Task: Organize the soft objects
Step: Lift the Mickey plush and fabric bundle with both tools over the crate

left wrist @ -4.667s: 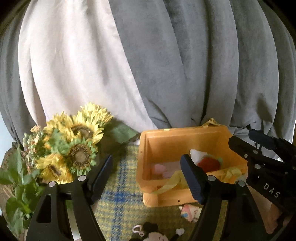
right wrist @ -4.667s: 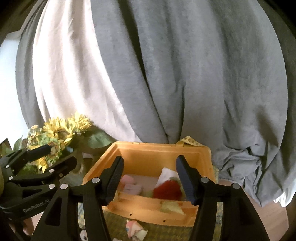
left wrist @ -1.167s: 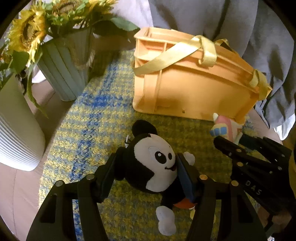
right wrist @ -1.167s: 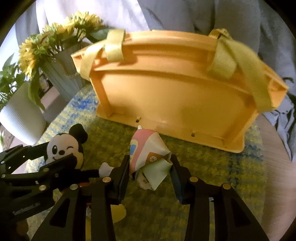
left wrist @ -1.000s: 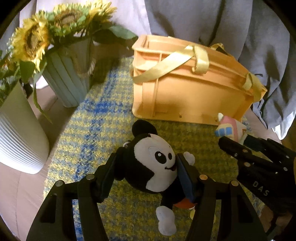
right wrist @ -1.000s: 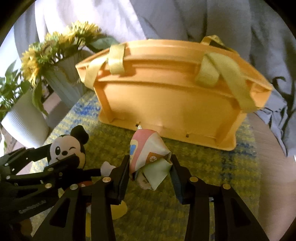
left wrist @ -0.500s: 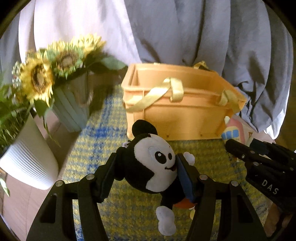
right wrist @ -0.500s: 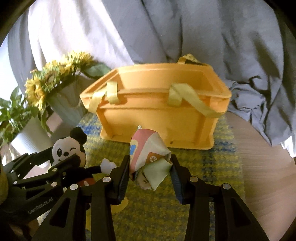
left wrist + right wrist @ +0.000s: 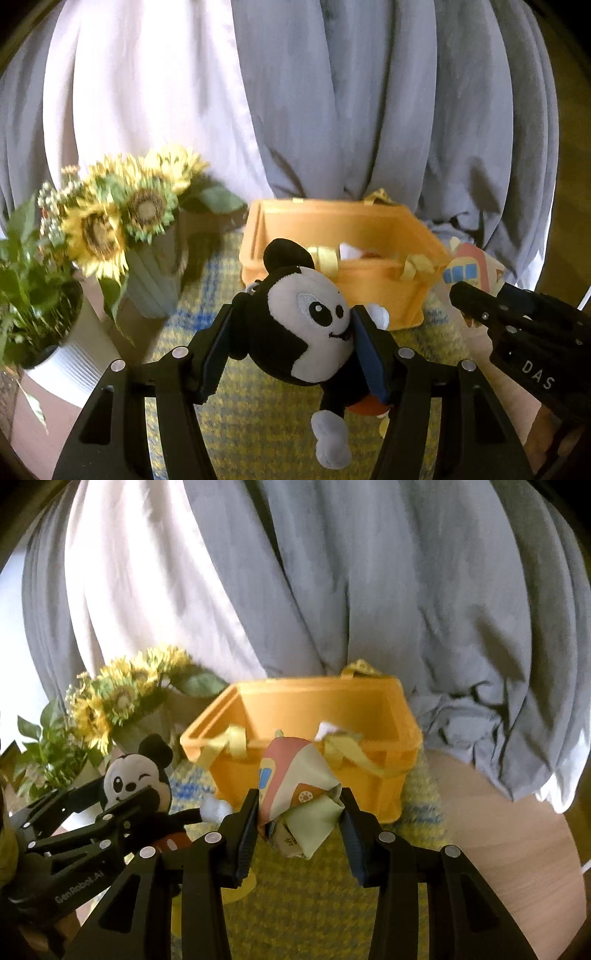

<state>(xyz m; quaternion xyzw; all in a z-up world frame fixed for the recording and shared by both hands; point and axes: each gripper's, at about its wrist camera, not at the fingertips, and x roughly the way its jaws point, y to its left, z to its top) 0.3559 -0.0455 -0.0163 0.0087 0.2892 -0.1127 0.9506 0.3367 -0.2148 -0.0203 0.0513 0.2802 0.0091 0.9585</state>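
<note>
Both grippers have risen since 1 second ago: then I looked at the outer front wall of the orange plastic storage box [image 9: 373, 288], and now I see over its near rim into it, with each toy still clamped. My left gripper [image 9: 293, 349] pinches the black-and-white plush mouse doll [image 9: 306, 328] by the head, 1 pad on each side, its body and white foot dangling below the fingers, clear of the yellow-and-blue checked woven mat [image 9: 266, 432]. My right gripper [image 9: 299, 825] pinches the pink, cream and green soft fabric toy with a small bus print [image 9: 295, 786], crumpled between the 2 pads and also off the mat. From the right wrist view that toy hangs in front of the box's near wall, about mid-width, and the mouse doll sits off the box's near left corner. The box stands at the mat's far edge with pale yellow ribbon handles [image 9: 231, 744] draped over its near rim; something white and something red show inside, too hidden to name. Beside the box's left wall is a ribbed grey-blue vase of artificial sunflowers [image 9: 125, 218], and left of that a white ribbed pot with a leafy green plant [image 9: 33, 280]. Grey and white draped curtains [image 9: 332, 103] hang behind everything.
</note>
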